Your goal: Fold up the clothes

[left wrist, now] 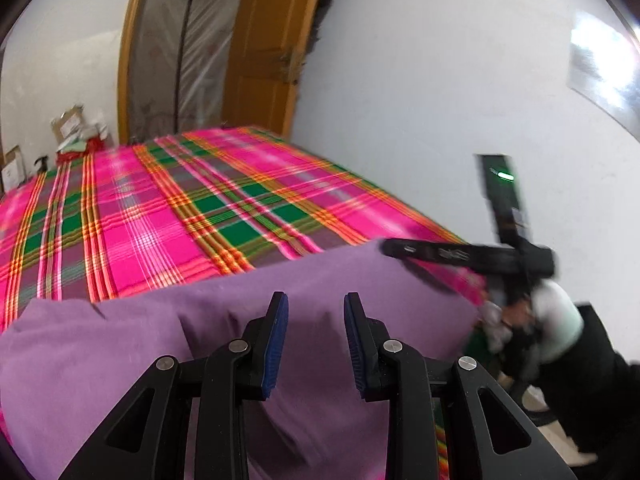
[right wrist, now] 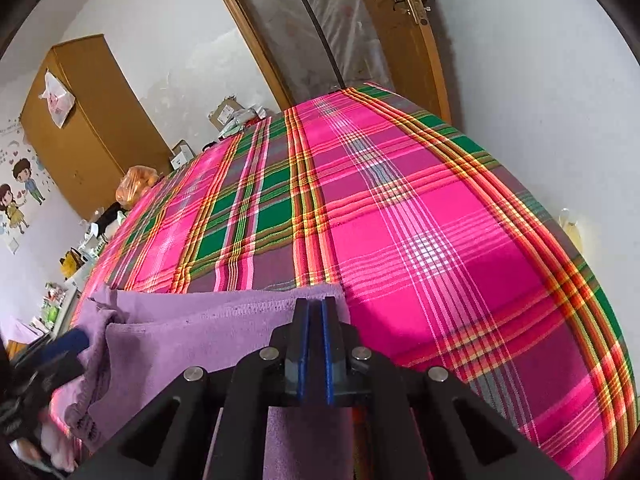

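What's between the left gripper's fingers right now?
Only the purple garment, lying under the open left gripper, pads not pressing it, as the left wrist view shows. The right gripper is pinching its hem.

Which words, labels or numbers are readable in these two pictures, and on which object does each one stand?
No text can be read with confidence.
Wall stickers: small writing above the cartoon figures, too small to read.
Cardboard boxes: printed labels, blurred.
Right gripper arm: pale marking, blurred.
Plastic bag on the wardrobe: pink print, illegible.
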Action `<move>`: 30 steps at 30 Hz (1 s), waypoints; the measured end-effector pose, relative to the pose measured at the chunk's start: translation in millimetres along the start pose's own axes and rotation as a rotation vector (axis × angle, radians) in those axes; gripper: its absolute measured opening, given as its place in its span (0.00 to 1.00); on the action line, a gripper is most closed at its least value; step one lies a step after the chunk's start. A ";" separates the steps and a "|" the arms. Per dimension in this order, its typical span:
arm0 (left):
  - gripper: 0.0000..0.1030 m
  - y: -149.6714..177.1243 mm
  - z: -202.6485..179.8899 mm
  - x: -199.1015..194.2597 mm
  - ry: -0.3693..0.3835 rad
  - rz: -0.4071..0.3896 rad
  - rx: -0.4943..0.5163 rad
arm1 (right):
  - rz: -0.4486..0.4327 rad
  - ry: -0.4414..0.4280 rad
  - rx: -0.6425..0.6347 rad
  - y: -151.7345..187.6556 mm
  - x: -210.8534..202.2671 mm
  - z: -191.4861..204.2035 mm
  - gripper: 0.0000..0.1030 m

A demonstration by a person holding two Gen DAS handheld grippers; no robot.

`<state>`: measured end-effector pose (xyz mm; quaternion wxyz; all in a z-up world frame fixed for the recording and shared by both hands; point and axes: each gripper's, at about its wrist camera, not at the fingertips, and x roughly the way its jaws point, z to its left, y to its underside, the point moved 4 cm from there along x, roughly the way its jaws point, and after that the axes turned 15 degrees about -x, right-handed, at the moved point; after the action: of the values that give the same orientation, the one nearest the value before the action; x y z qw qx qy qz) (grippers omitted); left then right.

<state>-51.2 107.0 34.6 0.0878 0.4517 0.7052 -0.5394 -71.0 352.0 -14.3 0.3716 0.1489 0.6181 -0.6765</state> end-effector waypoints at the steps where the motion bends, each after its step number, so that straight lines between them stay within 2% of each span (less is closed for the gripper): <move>1: 0.29 -2.6 7.6 11.8 -0.028 0.029 -0.032 | -0.002 -0.007 0.007 0.2 -0.3 -0.3 0.05; 5: 0.29 -5.2 28.6 39.8 -0.068 0.098 -0.134 | -0.006 -0.018 0.019 1.6 -1.9 -1.9 0.05; 8: 0.29 -5.4 27.9 34.2 -0.074 0.091 -0.140 | -0.007 -0.027 0.025 0.7 -1.1 -2.8 0.05; 12: 0.29 -3.4 19.7 9.8 -0.071 0.044 -0.123 | -0.009 -0.031 0.031 1.1 -2.3 -2.3 0.05; 16: 0.29 -1.8 12.7 -22.9 -0.080 -0.038 -0.086 | -0.009 -0.029 0.032 1.3 -2.2 -1.5 0.05; 20: 0.29 -0.6 31.3 -37.6 -0.179 -0.103 -0.104 | -0.011 -0.031 0.037 1.7 -2.3 -1.7 0.05; 24: 0.29 16.2 55.9 -34.4 -0.259 -0.084 -0.157 | -0.013 -0.031 0.040 2.3 -2.1 -1.6 0.05; 26: 0.29 26.8 62.3 -28.5 -0.264 -0.056 -0.168 | -0.013 -0.030 0.040 2.4 -2.0 -1.5 0.05; 30: 0.29 31.6 61.1 -28.1 -0.278 -0.083 -0.134 | -0.013 -0.027 0.039 2.6 -2.1 -1.6 0.05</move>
<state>-34.0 40.8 5.6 0.1922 0.3363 0.7388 -0.5515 -68.2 354.3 -15.1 0.3728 0.1430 0.6005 -0.6928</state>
